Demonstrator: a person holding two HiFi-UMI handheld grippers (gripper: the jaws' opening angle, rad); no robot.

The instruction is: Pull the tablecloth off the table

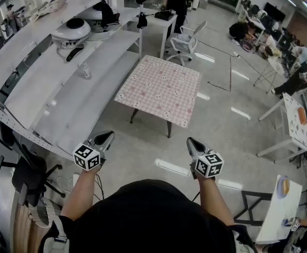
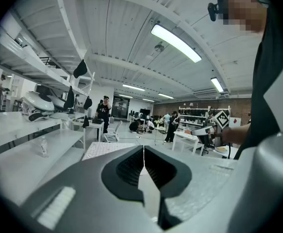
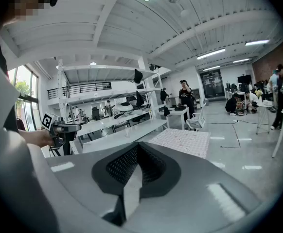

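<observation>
Pink checked tablecloth [image 1: 161, 88] lies flat over the small counter [image 1: 169, 129], out on the grey floor [image 1: 143, 154]. The left hand-held gripper [image 1: 107, 136] has its 2 jaws pressed together with nothing between them. The right hand-held gripper [image 1: 192, 143] is the same. Both are well apart from the cloth.

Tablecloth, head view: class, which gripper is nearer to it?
Right, it seems. The right gripper hangs just short of the near corner of the tablecloth; the left gripper is farther from its near edge. Neither touches it.
</observation>
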